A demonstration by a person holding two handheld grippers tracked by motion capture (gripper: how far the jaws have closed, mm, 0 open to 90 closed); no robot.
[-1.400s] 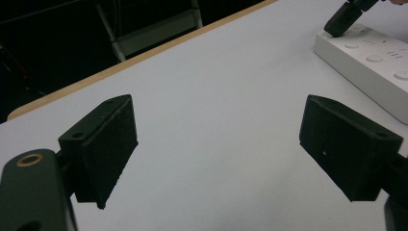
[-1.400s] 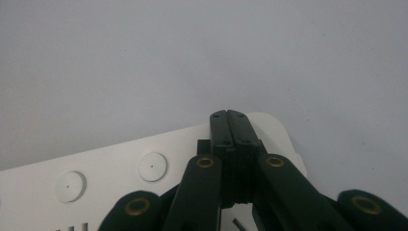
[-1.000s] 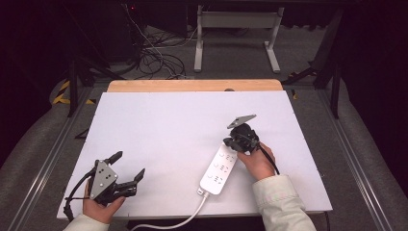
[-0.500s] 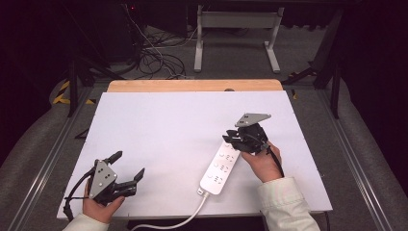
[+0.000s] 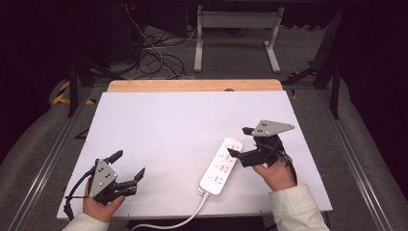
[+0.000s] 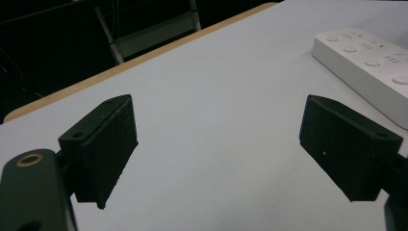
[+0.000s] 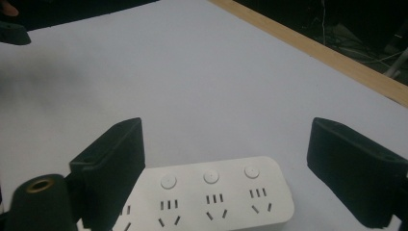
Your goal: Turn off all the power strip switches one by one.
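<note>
The power strip (image 5: 221, 166) lies flat on the white tabletop (image 5: 183, 125), lower right of centre in the high view, its cord running off the bottom edge. The right tool (image 5: 239, 143) hovers just beside it; its jaws have just been opening and nothing is between them. The left tool (image 5: 129, 166) rests at lower left, jaws apart, holding nothing. Judgement: the strip appears set down and released; no further work on it is evident.

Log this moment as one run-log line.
right tool: open, just opened, nothing between jaws, beside power strip | left tool: open, near table corner
</note>
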